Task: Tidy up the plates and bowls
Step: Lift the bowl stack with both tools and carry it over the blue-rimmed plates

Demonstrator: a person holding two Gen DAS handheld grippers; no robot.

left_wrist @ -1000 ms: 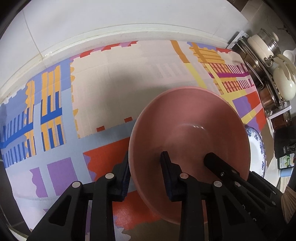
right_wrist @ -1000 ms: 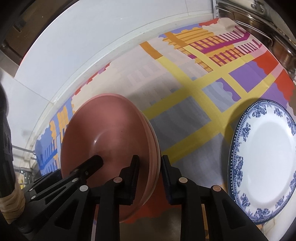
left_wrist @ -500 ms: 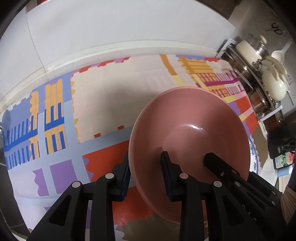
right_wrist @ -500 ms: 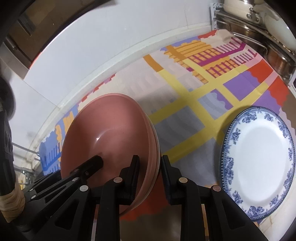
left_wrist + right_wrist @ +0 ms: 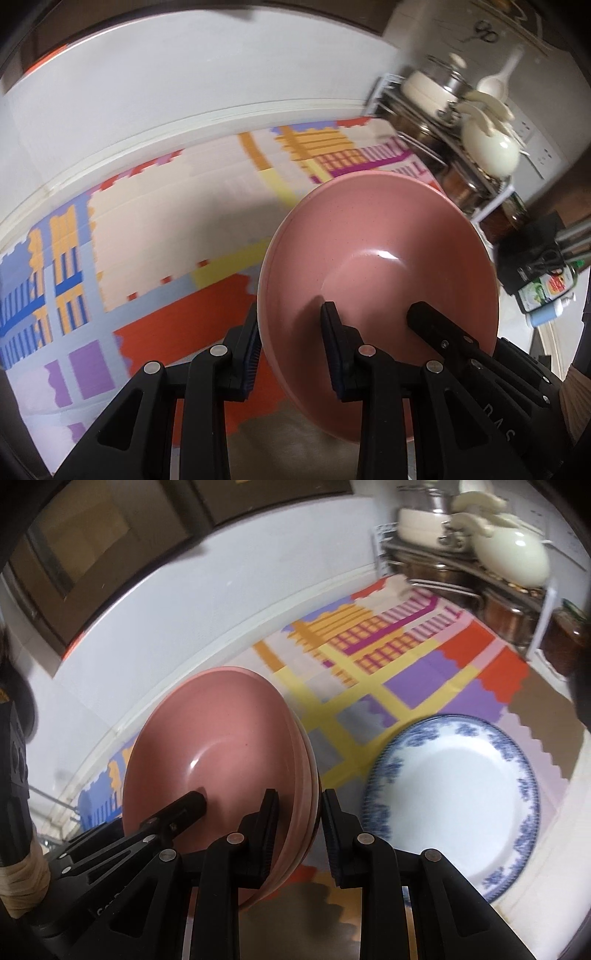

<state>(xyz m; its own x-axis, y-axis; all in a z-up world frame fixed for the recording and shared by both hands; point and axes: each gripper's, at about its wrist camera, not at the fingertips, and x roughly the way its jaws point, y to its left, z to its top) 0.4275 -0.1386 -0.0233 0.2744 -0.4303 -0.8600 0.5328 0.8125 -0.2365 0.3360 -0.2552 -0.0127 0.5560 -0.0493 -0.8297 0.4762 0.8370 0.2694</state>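
Observation:
A stack of pink bowls (image 5: 388,229) hangs tilted above the patterned tablecloth (image 5: 166,221), held from both sides. My left gripper (image 5: 291,325) is shut on its left rim, one finger inside and one outside. The right gripper's inner finger (image 5: 424,314) shows inside the bowl. In the right wrist view the pink bowls (image 5: 221,731) show layered rims, and my right gripper (image 5: 300,801) is shut on the right rim. A blue-and-white plate (image 5: 454,797) lies flat on the cloth to the right of the bowls.
A metal rack (image 5: 461,147) with pots, a cream kettle and ladles stands at the far right corner, also in the right wrist view as the rack (image 5: 461,554). White wall runs behind the cloth (image 5: 424,672). Bottles and a dark box (image 5: 543,280) sit at the right edge.
Both grippers rose with the pink bowls between them, so the cloth and plate look farther off. More of the wall and rack has come into view.

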